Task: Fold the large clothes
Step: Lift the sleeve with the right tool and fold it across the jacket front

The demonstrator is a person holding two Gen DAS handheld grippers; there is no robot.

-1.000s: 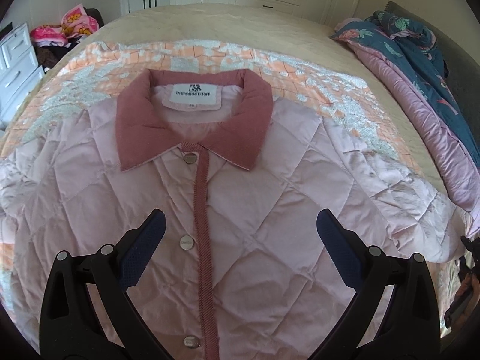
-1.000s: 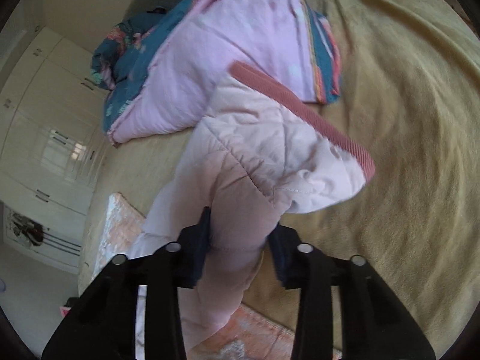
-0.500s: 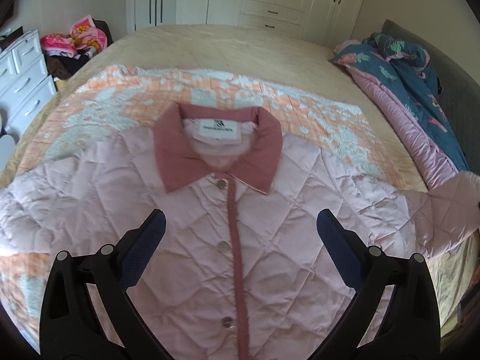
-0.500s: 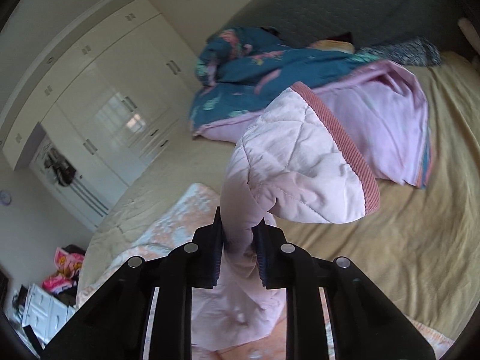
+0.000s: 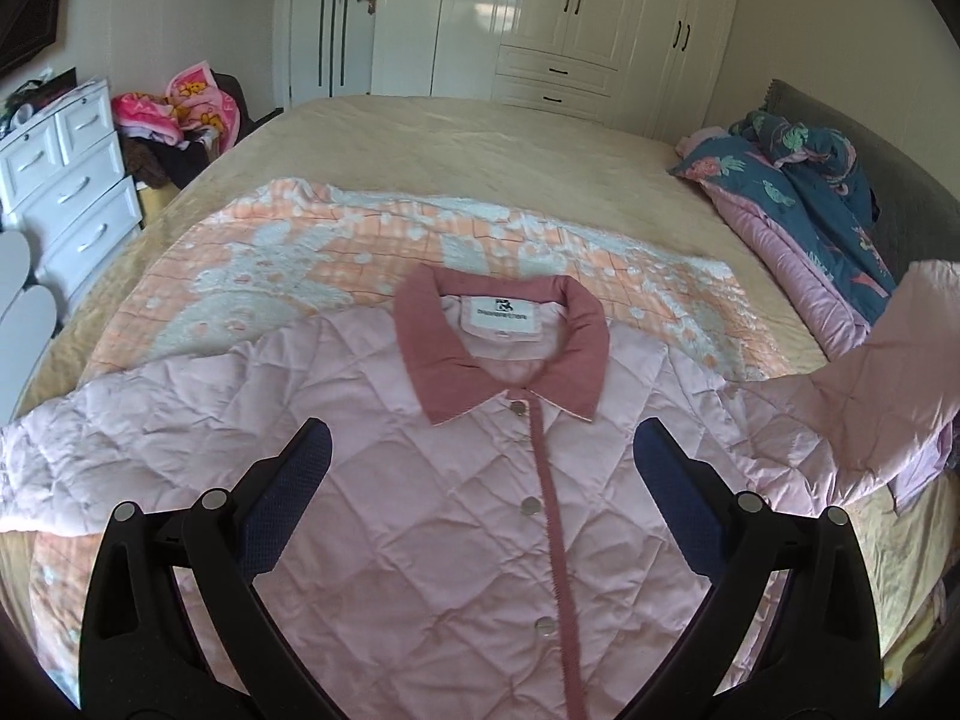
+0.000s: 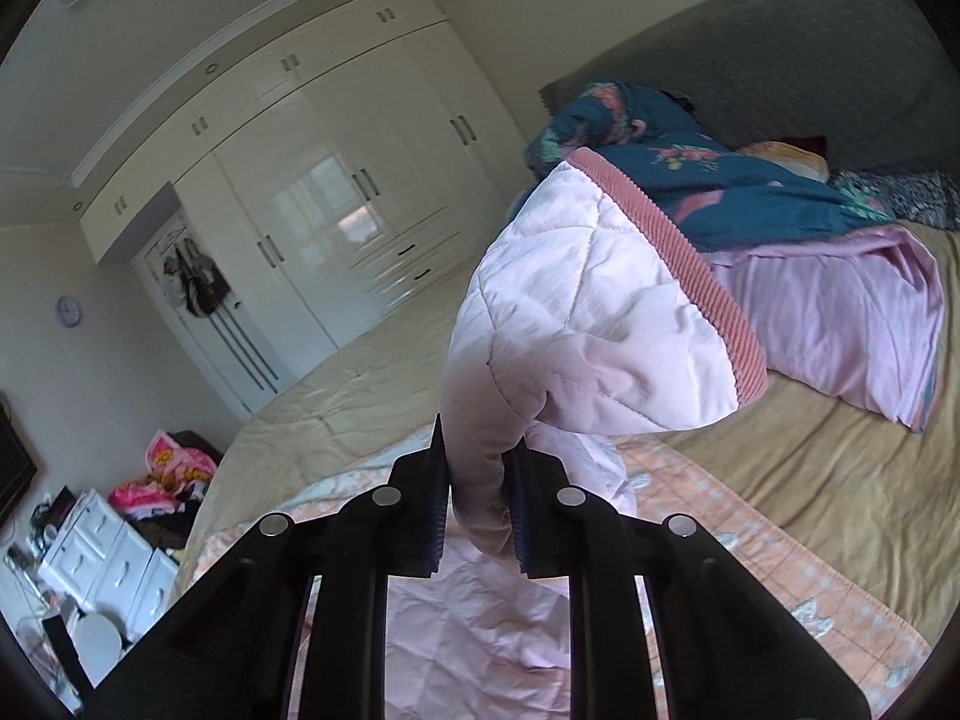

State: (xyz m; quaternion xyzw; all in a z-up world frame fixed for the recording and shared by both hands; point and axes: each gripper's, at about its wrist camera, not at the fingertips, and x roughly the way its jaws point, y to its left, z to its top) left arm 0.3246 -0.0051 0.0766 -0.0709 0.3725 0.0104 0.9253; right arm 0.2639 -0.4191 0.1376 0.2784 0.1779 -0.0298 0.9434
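Observation:
A pale pink quilted jacket with a dusty-rose collar lies face up and buttoned on an orange and white blanket. My left gripper hovers open above its chest, with nothing between the fingers. Its right sleeve is lifted off the bed at the right edge of the left wrist view. My right gripper is shut on that sleeve just below the ribbed rose cuff, which folds over above the fingers. The left sleeve lies spread flat.
The beige bed stretches back toward white wardrobes. A blue floral and pink duvet is bunched by the grey headboard. A white drawer unit and a heap of clothes stand to the left.
The right gripper closed tight on the sleeve, rose with it and rolled toward upright. The left gripper drew back and up, so the jacket looks smaller and the raised sleeve came into its view.

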